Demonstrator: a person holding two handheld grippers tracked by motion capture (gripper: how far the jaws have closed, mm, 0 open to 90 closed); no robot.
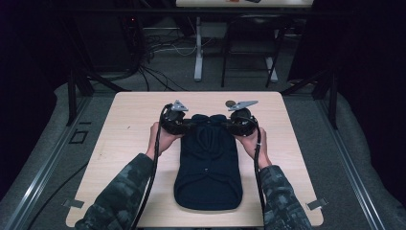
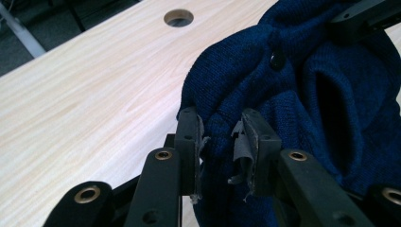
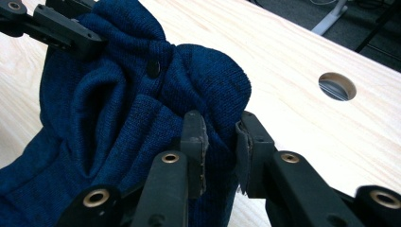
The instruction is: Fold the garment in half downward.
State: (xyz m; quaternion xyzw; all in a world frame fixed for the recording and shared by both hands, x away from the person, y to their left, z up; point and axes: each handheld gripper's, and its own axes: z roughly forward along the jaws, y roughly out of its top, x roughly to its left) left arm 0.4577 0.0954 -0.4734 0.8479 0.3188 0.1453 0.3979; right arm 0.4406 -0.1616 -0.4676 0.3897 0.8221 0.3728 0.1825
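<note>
At the frame's middle, a dark blue knitted garment [image 1: 208,167] lay on the counter [image 1: 124,129]; left tongs [image 2: 221,135] and right tongs [image 3: 221,132] each pinched its bunched upper corners.

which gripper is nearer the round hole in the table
Right. The right gripper grips the sweater just below the hole; the left gripper grips it farther away.
</note>
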